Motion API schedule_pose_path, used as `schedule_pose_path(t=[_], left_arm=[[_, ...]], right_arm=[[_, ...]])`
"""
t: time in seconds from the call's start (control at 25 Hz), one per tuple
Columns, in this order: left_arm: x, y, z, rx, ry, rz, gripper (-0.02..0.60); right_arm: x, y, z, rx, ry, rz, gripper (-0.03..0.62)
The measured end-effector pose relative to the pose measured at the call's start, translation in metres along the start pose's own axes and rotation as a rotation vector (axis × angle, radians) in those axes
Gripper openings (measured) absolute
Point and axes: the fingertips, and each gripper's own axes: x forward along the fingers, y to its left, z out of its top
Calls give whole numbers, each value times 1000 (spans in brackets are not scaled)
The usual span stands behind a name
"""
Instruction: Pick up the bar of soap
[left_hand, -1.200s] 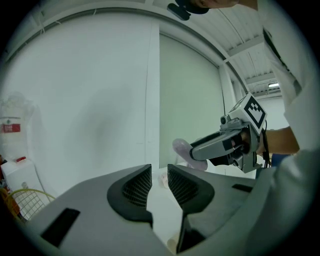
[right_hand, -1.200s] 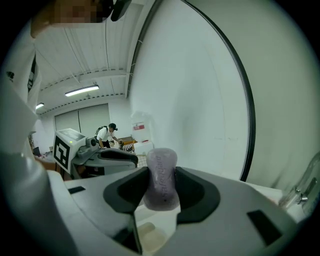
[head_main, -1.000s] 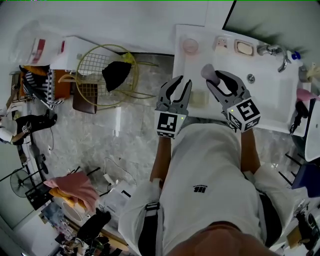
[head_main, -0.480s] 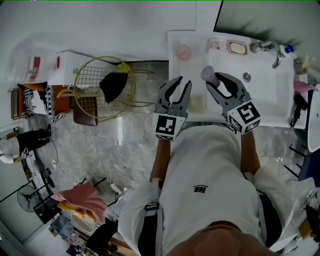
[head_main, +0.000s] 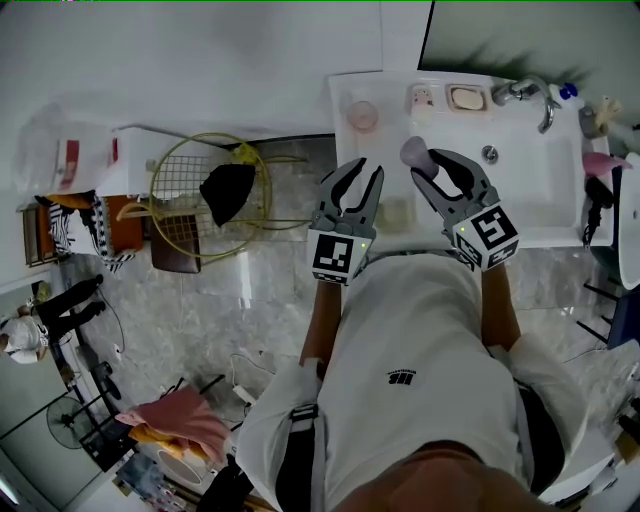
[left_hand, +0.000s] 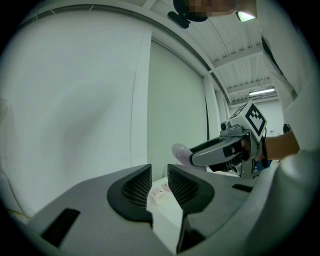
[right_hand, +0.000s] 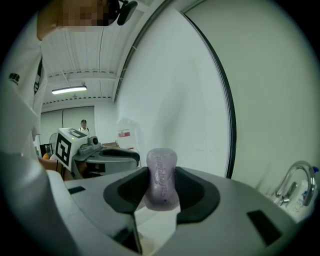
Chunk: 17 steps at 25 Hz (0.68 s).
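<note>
A pale purple bar of soap (head_main: 413, 150) (right_hand: 161, 176) stands on end between the fingers of my right gripper (head_main: 427, 163) (right_hand: 161, 189), which is shut on it above the near left part of the white sink (head_main: 530, 190). My left gripper (head_main: 360, 172) (left_hand: 159, 184) hangs beside it, over the sink's left edge. Its jaws are slightly apart with nothing between them. In the left gripper view the right gripper (left_hand: 192, 157) and the soap (left_hand: 180, 150) show to the right. The right gripper view shows the left gripper (right_hand: 107, 155) to the left.
At the sink's back edge stand a tap (head_main: 522, 92) (right_hand: 296, 182), a soap dish with another bar (head_main: 464, 97), a second small dish (head_main: 422, 97) and a pink cup (head_main: 362, 115). A yellow wire frame with a black cloth (head_main: 205, 190) stands on the floor to the left.
The head view has drifted, so the sink and floor things sit further left and up in the picture. Both grippers keep their poses, and the right one still holds the soap.
</note>
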Motion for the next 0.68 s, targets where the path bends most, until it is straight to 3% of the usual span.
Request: schedule_pose_path(t=[0.68], left_arm=[[9,6,19,-17,-74,-76,115]], right_arm=[[-3,-4,17,-5,-2,-83,187]])
